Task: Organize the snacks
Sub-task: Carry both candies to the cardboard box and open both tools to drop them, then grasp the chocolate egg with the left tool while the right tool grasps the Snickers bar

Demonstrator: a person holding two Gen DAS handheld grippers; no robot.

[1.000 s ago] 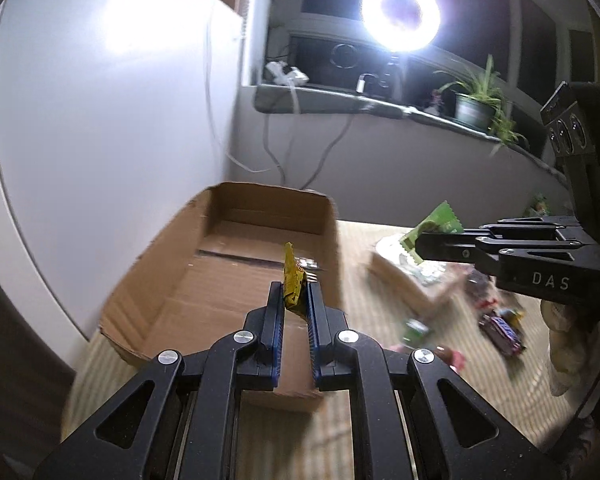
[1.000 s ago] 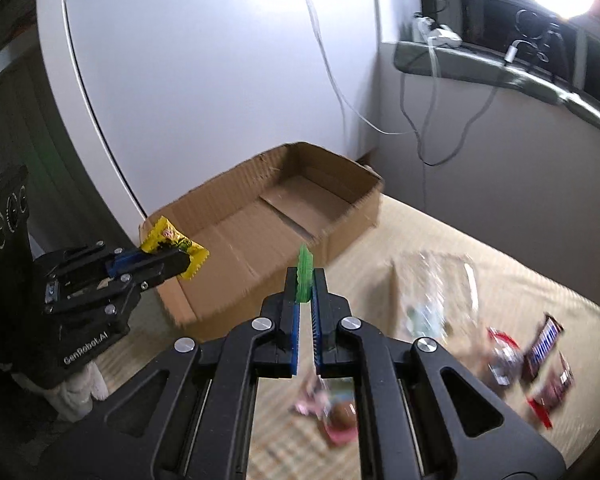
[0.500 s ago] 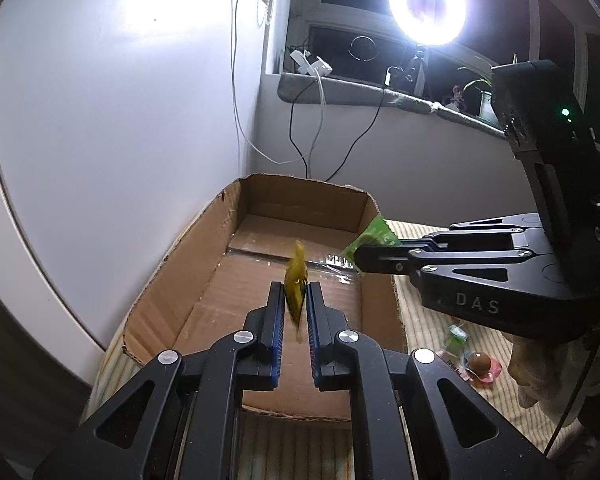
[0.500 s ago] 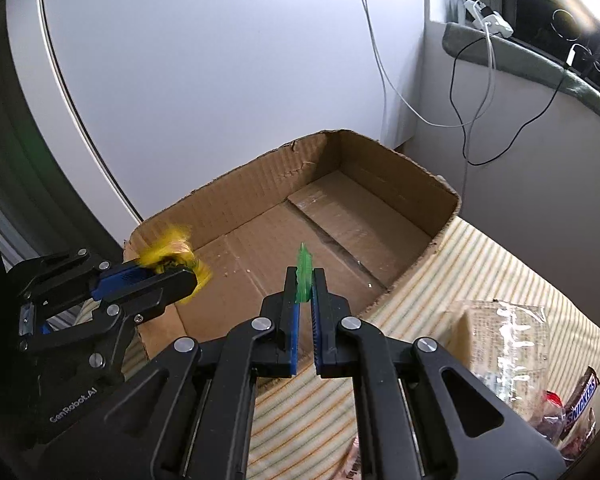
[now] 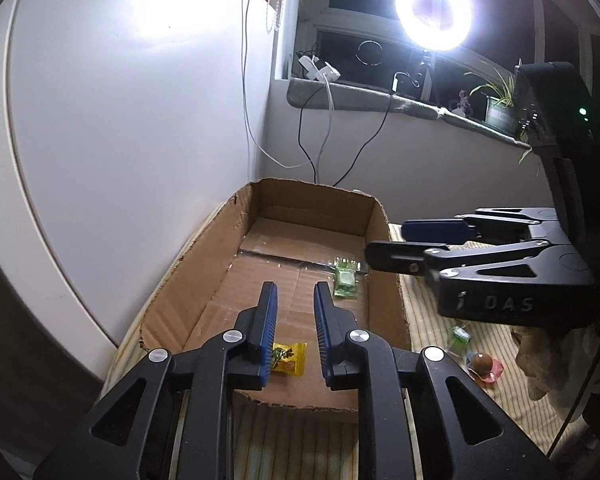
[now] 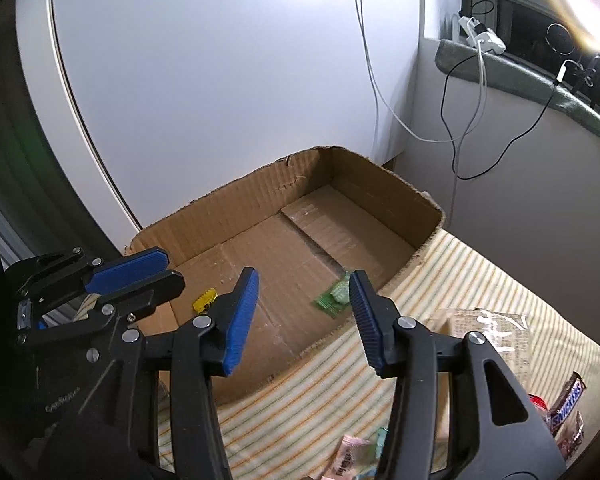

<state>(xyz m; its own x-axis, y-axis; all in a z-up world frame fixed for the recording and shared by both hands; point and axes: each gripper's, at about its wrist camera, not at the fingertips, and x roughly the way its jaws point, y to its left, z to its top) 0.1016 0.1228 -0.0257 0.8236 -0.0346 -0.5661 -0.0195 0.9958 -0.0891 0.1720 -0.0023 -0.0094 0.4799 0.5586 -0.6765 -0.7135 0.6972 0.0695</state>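
An open cardboard box [image 5: 188, 280] [image 6: 236, 204] lies on a striped cloth by the white wall. A yellow snack packet [image 5: 290, 362] [image 6: 205, 300] lies on the box floor near its front edge. A green snack packet [image 5: 346, 283] [image 6: 334, 298] lies on the box floor near its right wall. My left gripper [image 5: 295, 320] [image 6: 148, 272] is open and empty above the yellow packet. My right gripper [image 6: 304, 308] [image 5: 396, 244] is open and empty above the box's right wall, over the green packet.
Loose snacks lie on the striped cloth [image 6: 480, 280] right of the box: a clear packet [image 6: 488, 332], Snickers bars [image 6: 566, 404], a pink-wrapped sweet [image 5: 484, 364]. A window sill [image 5: 380, 98] with cables, a ring light [image 5: 432, 12] and a potted plant [image 5: 500, 108] is behind.
Both grippers have opened over the box. The yellow packet has dropped from the left gripper and the green packet from the right one onto the box floor.
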